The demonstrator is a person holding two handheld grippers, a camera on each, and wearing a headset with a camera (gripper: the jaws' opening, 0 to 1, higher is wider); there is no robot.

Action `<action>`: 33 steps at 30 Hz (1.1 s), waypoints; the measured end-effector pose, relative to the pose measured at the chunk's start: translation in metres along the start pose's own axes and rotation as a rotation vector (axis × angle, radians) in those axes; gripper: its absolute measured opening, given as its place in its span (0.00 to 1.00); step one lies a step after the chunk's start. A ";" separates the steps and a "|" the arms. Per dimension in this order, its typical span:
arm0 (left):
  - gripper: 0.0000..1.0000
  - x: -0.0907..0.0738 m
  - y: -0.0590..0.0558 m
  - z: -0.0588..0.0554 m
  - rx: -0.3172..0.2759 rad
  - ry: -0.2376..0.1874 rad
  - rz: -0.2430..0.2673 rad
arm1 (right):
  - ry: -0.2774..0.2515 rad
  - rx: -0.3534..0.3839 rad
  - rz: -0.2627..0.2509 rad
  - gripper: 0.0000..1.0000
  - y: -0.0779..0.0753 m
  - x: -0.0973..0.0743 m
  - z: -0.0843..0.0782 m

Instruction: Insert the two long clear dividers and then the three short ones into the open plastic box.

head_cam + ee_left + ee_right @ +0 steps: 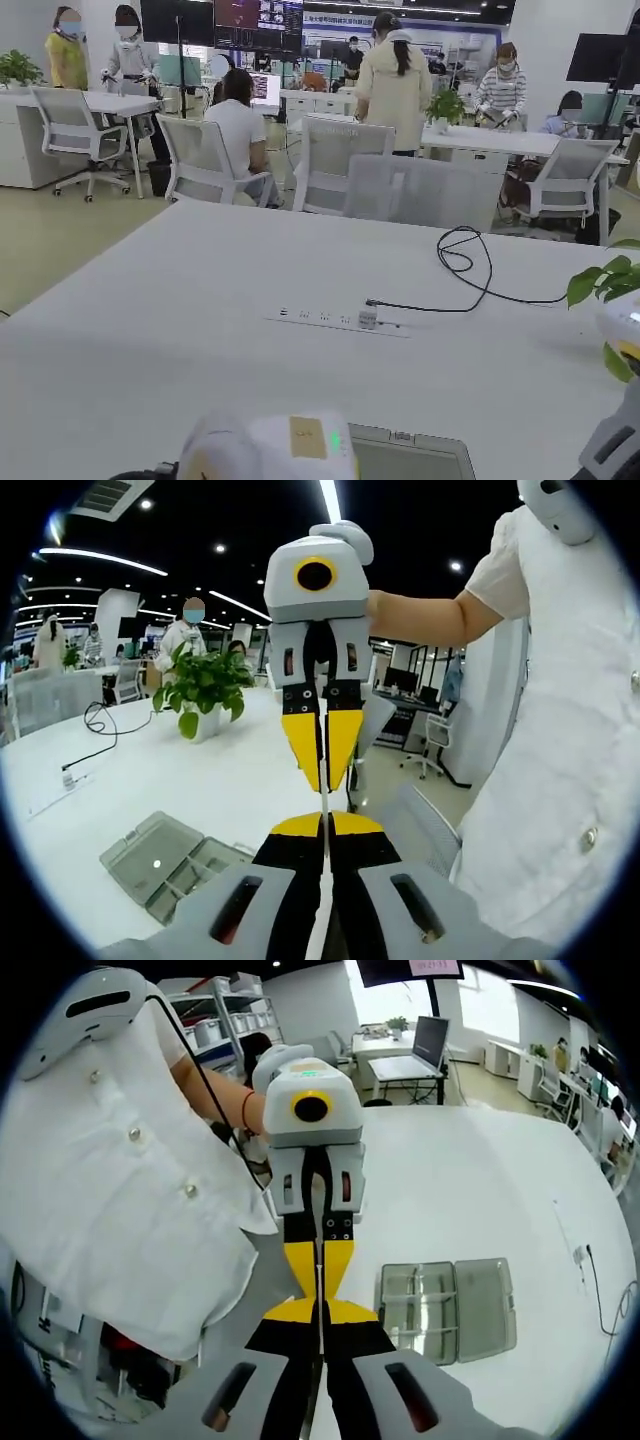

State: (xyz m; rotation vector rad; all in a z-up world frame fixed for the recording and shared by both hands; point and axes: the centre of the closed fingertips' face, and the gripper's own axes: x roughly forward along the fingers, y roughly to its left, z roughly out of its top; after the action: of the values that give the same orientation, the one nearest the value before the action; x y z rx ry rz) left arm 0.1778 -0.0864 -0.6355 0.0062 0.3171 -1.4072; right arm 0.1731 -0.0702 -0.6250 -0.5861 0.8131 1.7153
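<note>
Left gripper view first: the open plastic box (148,852) sits low on the left, flat on the white tabletop (200,780), with its lid thrown back beside the tray. Across to the middle, the left claw (325,823) is pressed together, nose to nose with the right claw (325,780), and that one is pressed together as well. A thin pale line runs along the seam between them. Whether that's a clear divider seen edge-on, I cannot tell. Both claws hang by the tabletop's near edge, in front of the person's white shirt (560,780).

Head view now: the box peeks in at the near edge, just beside the left claw's housing, with the right one well off toward the right edge.

Right gripper view: the box lies to the right of the claws, tray and lid side by side, so its long axis points away from them. Faint lines cross the tray, either seated dividers or moulded slots, too small to say. My read is that the left claw is nearer, and the coming move needs a swing down and across to that tray.
</note>
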 end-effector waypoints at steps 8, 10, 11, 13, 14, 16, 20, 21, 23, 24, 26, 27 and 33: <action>0.00 -0.001 -0.003 -0.003 0.006 0.005 -0.007 | 0.003 -0.013 0.014 0.03 0.002 0.003 -0.001; 0.00 -0.001 -0.003 -0.003 0.013 0.007 -0.007 | 0.005 -0.016 0.015 0.03 0.002 0.003 -0.001; 0.00 -0.001 -0.003 -0.003 0.014 0.006 -0.006 | 0.006 -0.018 0.014 0.03 0.002 0.003 -0.001; 0.00 -0.001 -0.002 -0.003 0.004 0.005 -0.005 | 0.006 -0.018 0.015 0.03 0.001 0.003 -0.001; 0.00 -0.001 -0.002 -0.003 -0.001 0.005 -0.004 | 0.005 -0.018 0.015 0.03 0.001 0.003 -0.001; 0.00 -0.002 -0.001 -0.003 -0.018 0.001 0.000 | 0.003 -0.016 0.014 0.03 0.000 0.003 0.000; 0.00 -0.003 0.001 -0.006 -0.014 0.010 0.016 | 0.008 -0.018 0.006 0.03 -0.001 0.003 -0.001; 0.01 -0.004 0.002 -0.007 -0.016 0.012 0.020 | 0.007 -0.017 0.006 0.03 -0.002 0.003 -0.001; 0.02 -0.005 0.005 -0.010 -0.024 0.021 0.031 | 0.008 -0.018 0.000 0.03 -0.003 0.002 -0.002; 0.03 -0.005 0.005 -0.011 -0.028 0.024 0.034 | 0.007 -0.018 -0.002 0.03 -0.003 0.001 -0.002; 0.07 -0.007 0.007 -0.012 -0.030 0.027 0.047 | 0.005 -0.016 -0.010 0.03 -0.005 0.000 -0.002; 0.08 -0.008 0.009 -0.013 -0.036 0.029 0.055 | 0.005 -0.017 -0.014 0.03 -0.006 -0.001 -0.002; 0.16 -0.017 0.018 -0.018 -0.053 0.028 0.097 | 0.008 -0.001 -0.048 0.03 -0.013 -0.006 -0.006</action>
State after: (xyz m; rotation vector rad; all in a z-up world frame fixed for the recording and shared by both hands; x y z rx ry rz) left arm 0.1892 -0.0640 -0.6519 -0.0020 0.3719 -1.3032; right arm 0.1875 -0.0764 -0.6277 -0.6085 0.7974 1.6709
